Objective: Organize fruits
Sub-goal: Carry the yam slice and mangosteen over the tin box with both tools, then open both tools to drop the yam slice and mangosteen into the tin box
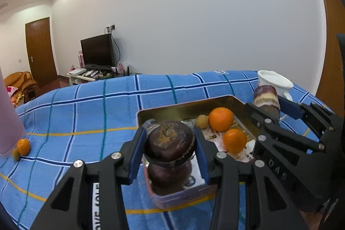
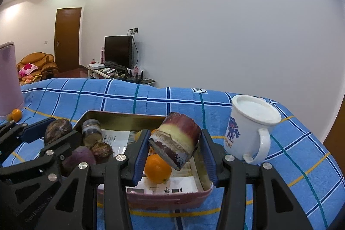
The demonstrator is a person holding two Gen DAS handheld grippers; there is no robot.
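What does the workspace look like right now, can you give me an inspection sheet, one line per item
Surface: blue checked cloth over the table.
Job's things: tin holding two oranges, a small yellowish fruit and dark pieces; another orange left on the cloth.
Clutter: lidded mug; pink container.
Grippers: left gripper shut on a dark piece; right gripper shut on a cane piece, both over the tin.
Cables: TV lead on the wall.
Surroundings: TV, door, armchair.
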